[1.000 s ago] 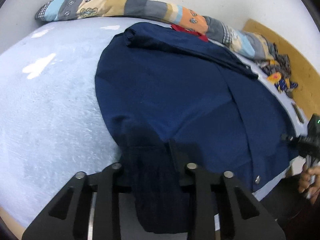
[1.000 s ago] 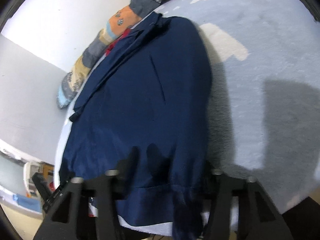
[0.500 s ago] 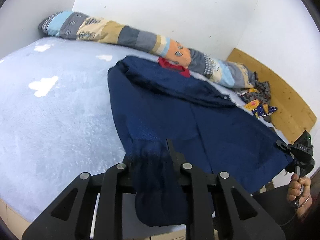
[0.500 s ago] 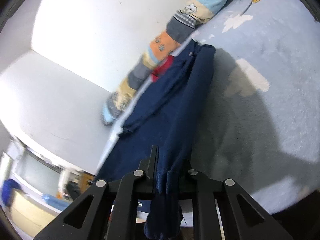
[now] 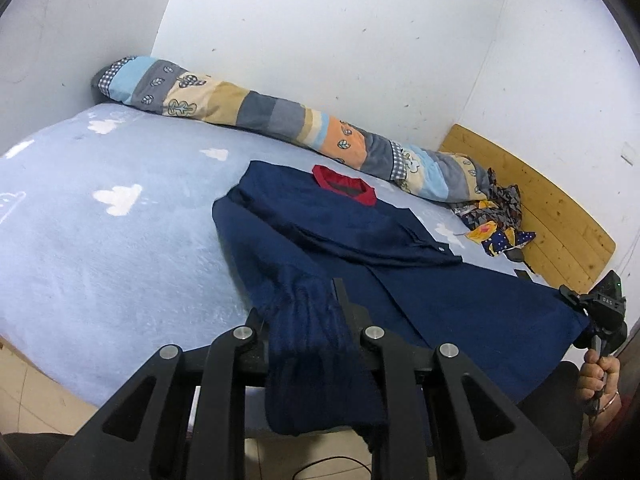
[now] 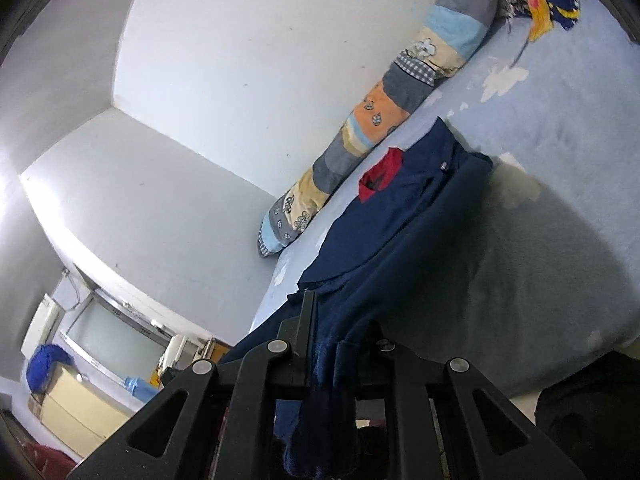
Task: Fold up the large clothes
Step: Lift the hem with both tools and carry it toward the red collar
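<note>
A large navy garment [image 5: 400,280] with a red collar [image 5: 344,188] lies on the light blue bed [image 5: 100,248], its sleeve folded across the chest. My left gripper [image 5: 304,312] is shut on the bunched left hem corner and holds it above the bed edge. My right gripper [image 6: 340,336] is shut on the other hem corner of the navy garment [image 6: 400,240], which stretches up from the bed [image 6: 560,208]. In the left wrist view the right gripper [image 5: 600,312] shows at the far right, held by a hand.
A long patchwork bolster [image 5: 280,120] lies along the white wall at the back. A crumpled patterned cloth [image 5: 496,224] sits at the bed's far right by a wooden board [image 5: 540,200]. Floor tiles [image 5: 40,400] lie below the bed edge.
Both grippers have lifted the hem corners up and back off the bed. The lower part of the garment now hangs taut between them, and the views have tilted up to the walls.
</note>
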Demonstrator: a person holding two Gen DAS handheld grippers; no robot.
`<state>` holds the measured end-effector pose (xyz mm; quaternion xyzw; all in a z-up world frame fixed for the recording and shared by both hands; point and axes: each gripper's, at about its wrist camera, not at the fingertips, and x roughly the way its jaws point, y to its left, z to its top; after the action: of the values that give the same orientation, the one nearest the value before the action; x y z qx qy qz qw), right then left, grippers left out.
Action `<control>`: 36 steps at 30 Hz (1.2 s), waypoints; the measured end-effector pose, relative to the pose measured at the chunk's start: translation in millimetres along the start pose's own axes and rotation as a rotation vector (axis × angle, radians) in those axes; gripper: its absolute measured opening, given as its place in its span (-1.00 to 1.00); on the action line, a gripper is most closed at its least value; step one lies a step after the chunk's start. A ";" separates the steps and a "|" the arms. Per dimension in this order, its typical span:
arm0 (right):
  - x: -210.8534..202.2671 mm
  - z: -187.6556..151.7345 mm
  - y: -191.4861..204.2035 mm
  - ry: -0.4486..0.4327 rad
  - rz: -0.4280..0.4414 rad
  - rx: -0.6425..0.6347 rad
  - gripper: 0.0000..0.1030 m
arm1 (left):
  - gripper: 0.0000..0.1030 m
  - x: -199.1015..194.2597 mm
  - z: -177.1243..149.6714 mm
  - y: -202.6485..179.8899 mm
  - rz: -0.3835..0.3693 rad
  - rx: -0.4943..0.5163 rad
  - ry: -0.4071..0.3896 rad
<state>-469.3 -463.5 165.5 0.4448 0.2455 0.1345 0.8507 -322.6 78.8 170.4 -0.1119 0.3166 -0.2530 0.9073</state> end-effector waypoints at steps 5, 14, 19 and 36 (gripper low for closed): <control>-5.9 3.8 2.5 -0.006 -0.003 0.003 -0.75 | -0.65 0.9 6.0 -1.0 0.007 0.002 -0.005; -3.7 22.4 8.2 -0.020 0.021 0.007 -0.74 | -0.65 2.7 31.9 6.8 0.006 -0.047 -0.022; 5.9 48.6 14.7 -0.029 0.040 0.018 -0.74 | -0.65 14.6 60.6 7.7 0.013 -0.095 -0.036; 144.6 210.7 -4.3 -0.041 -0.009 0.093 -0.71 | -0.63 206.9 204.9 8.9 0.064 -0.118 0.064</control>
<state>-234.1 -546.8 220.8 0.4854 0.2360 0.1098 0.8347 -50.9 -14.5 218.8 -0.1469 0.3630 -0.2080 0.8963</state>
